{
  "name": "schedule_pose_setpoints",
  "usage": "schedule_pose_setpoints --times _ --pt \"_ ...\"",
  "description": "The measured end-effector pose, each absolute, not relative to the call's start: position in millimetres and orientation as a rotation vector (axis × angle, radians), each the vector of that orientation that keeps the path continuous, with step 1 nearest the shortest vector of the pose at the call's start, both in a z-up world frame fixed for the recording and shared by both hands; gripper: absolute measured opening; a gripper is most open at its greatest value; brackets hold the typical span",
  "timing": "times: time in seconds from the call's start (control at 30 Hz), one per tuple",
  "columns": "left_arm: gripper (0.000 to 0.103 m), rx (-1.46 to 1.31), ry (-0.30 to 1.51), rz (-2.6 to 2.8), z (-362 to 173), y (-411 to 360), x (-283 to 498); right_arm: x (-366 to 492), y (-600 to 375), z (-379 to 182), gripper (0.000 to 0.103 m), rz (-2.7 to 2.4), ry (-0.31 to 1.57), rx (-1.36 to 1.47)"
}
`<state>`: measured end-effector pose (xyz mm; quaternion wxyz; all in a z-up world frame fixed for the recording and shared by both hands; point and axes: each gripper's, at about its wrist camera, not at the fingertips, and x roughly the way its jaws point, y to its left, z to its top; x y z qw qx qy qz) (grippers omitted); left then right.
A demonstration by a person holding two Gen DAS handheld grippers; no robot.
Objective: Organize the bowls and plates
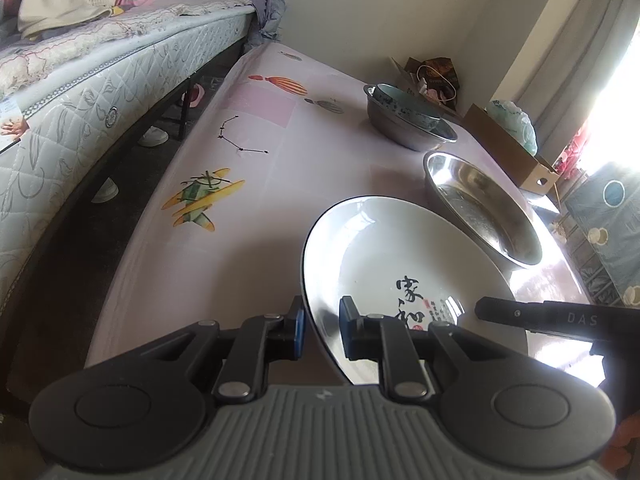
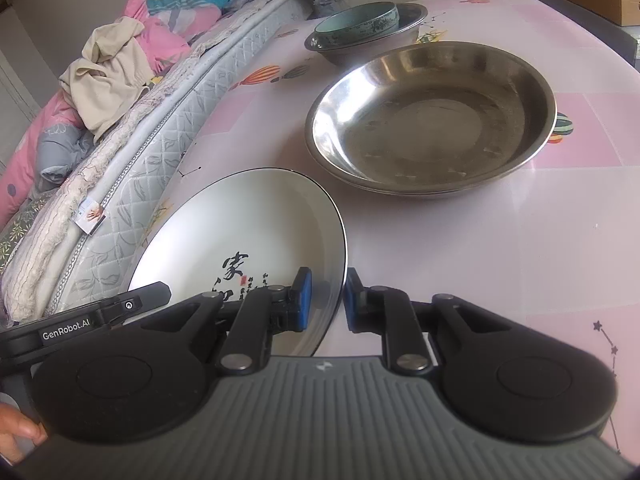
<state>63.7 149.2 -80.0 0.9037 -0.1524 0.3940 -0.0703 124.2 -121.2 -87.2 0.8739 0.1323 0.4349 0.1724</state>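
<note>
Fingers (image 1: 298,330) of the left gripper (image 1: 322,330) straddle the near-left rim of the white plate (image 1: 400,256), pads narrowly apart with the rim between them; whether they actually pinch it, cannot tell. Right gripper (image 2: 325,300) likewise: blue pads either side of the plate's right rim, small gap showing on both sides, contact uncertain. Plate (black edge, calligraphy in the well) sits tilted, near the front of the pink printed surface (image 1: 256,128), left of and just beside the large steel dish (image 2: 432,120). Whether it is lifted clear or rests on one edge, cannot tell. Farther back: a steel bowl (image 1: 404,128) with a teal ceramic bowl (image 2: 356,24) nested inside it. Bed (image 1: 80,92) runs along the surface's left side. Judged step: two-handed pickup of the white plate, likely bound for the steel dish to make a plate stack. Next move calls for both grips confirmed firm, a level lift, then a carry across to the dish without knocking its rim. Glazed rim may slip.
</note>
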Motion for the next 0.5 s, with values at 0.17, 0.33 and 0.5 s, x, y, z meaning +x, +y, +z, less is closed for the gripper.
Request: schedule_pose_setpoints --times 0.17,0.33,0.5 --pt "0.023 -0.317 0.814 -0.143 -81.1 147.8 69.3 124.9 -124.6 -89.8 0.016 0.367 0.906 0.299" --pt "0.023 -0.312 0.8 -0.131 -82.3 146.1 72.0 129.3 -125.0 -92.6 0.016 0.368 0.899 0.309" --pt "0.024 -0.309 0.794 -0.128 -81.3 144.3 72.2 128.4 -118.9 -91.6 0.018 0.35 0.887 0.289"
